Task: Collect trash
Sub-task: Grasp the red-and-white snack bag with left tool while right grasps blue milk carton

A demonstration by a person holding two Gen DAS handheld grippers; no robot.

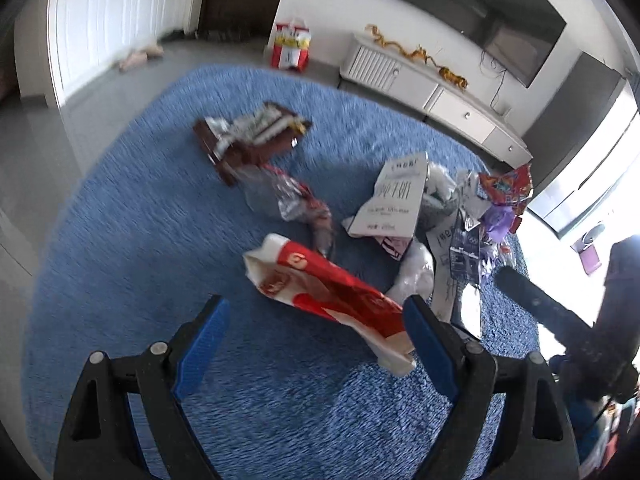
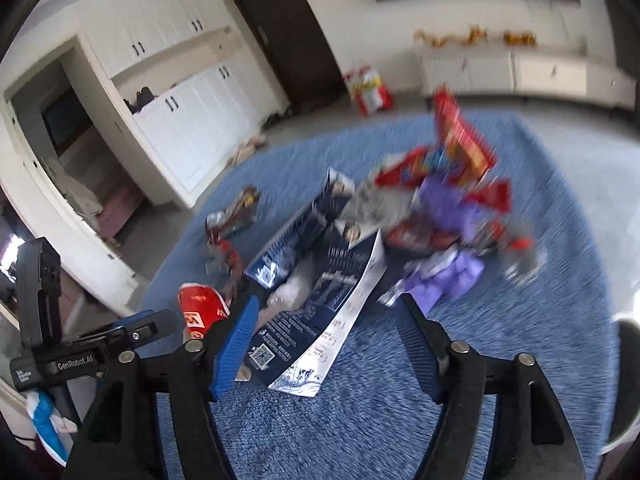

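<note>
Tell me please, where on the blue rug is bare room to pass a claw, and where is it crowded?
Bare blue rug lies left of the red-and-white wrapper and the brown wrapper, and under the open left claw. Crowded: the pile around the white carton and purple wrapper. The right claw, also open, hangs over the dark blue leaflet.

It was a home, a living room by the look of it; a blue rug [image 1: 120, 240] covered the middle of a grey floor [image 1: 36, 148]; a dark TV [image 1: 480, 12] hung on the white wall at upper right of the left view, over a low white cabinet [image 1: 440, 96]; white cupboards [image 2: 192, 120] with dark handles filled the upper left of the right view beside a dark door [image 2: 288, 32]; a red bag [image 1: 291, 46] stood by the wall.
</note>
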